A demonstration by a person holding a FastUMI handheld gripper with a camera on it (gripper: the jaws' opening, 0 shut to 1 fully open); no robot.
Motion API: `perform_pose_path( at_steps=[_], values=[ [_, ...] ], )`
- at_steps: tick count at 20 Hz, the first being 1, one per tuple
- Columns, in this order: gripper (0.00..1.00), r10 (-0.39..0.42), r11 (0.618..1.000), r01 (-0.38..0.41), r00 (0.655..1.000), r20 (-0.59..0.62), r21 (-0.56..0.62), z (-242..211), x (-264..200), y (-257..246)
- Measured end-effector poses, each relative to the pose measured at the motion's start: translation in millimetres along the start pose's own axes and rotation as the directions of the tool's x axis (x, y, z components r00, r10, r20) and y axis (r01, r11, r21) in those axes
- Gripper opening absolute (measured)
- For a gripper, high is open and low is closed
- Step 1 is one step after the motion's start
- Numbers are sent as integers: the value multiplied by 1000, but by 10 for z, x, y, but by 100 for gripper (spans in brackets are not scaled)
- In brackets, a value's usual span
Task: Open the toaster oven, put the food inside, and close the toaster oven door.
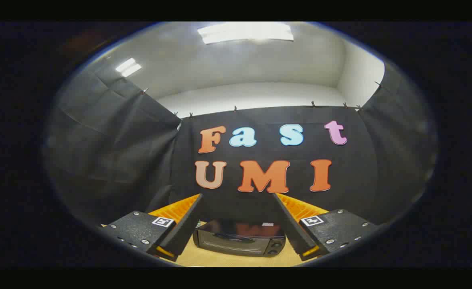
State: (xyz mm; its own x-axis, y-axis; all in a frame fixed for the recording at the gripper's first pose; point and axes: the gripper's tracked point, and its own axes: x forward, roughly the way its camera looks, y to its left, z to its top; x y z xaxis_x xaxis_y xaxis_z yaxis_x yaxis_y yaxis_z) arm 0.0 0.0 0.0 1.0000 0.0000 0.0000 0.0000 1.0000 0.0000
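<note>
A black toaster oven [240,240] stands on a light wooden table [236,260], beyond my fingers and framed in the gap between them. Its door is closed, with a dark handle across the glass and two knobs at its right side. My gripper [236,200] is open, raised above the table and well short of the oven, with nothing between its fingers. The left finger [183,224] and the right finger [290,222] stand wide apart.
Black cloth walls close the booth behind the oven and on both sides. Above them are a white wall and a ceiling with bright light panels. A strip of bare tabletop lies in front of the oven.
</note>
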Motion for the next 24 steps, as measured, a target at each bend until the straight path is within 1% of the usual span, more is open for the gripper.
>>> perform_pose_path(
  at_steps=[10, 15, 17, 20, 24],
  values=[
    [99, 15, 998, -12, 999, -44, 67, -286, 238, 70],
    [99, 12, 997, -9, 999, -47, 82, -432, 438, 98],
    [99, 15, 995, -8, 998, -68, 96, -583, 541, 120],
    [99, 3, 996, 7, 994, -112, 86, -903, 736, 134],
    [99, 6, 996, 15, 973, -230, 85, -1522, 1006, 215]
  ],
)
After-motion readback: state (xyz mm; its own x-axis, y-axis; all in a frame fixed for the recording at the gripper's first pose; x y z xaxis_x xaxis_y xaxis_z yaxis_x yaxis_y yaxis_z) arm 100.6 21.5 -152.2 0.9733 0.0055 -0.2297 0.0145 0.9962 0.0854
